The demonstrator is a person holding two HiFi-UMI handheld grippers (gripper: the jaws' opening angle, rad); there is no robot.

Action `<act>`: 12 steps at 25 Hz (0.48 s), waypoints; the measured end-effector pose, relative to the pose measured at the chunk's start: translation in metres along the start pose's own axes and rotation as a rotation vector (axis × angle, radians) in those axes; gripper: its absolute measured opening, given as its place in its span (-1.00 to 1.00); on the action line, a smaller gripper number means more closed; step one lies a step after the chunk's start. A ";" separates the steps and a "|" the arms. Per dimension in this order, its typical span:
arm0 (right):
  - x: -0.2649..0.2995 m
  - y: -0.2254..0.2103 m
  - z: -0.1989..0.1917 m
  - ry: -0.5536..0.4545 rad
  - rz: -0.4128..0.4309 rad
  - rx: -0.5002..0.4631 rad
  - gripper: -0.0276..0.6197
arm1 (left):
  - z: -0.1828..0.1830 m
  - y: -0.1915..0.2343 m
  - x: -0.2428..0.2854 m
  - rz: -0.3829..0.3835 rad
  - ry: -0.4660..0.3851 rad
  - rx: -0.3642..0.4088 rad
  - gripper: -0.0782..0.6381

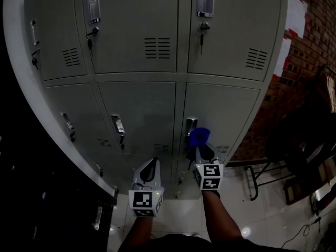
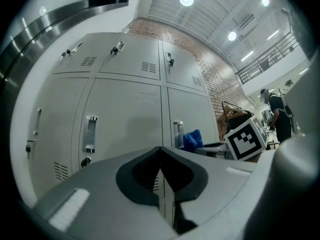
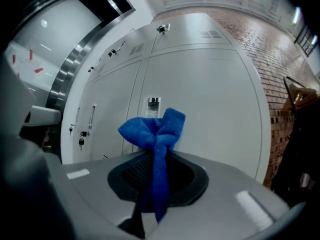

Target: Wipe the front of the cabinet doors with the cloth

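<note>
While the left gripper hangs closed, the right gripper pinches the cloth by a door.

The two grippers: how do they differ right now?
The left gripper is shut on nothing; the right gripper is shut on a blue cloth. The right gripper sits closer to the cabinet; the left gripper sits further back. Both are grey and point at the cabinet.

We hold both forearms extended toward the cabinet. Our left gripper has its jaws closed together, nothing between them. Our right gripper, nearer the cabinet, clamps the cloth.
</note>
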State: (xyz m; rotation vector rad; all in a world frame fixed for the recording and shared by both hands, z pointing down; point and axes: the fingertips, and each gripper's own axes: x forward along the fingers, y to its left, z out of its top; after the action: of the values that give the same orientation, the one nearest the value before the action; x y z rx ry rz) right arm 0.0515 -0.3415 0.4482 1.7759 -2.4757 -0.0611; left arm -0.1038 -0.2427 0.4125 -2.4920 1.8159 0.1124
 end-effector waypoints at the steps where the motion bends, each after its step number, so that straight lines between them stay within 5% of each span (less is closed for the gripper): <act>1: 0.004 0.003 -0.001 0.004 0.005 0.003 -0.72 | -0.001 0.004 -0.002 0.005 0.002 0.001 -0.73; 12: 0.017 0.005 -0.004 0.010 -0.013 0.008 -0.72 | -0.005 0.024 -0.006 0.031 0.012 -0.002 -0.73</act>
State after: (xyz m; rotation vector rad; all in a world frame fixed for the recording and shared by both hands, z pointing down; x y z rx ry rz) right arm 0.0417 -0.3557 0.4534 1.7911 -2.4613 -0.0440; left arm -0.1283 -0.2446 0.4184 -2.4721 1.8597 0.1014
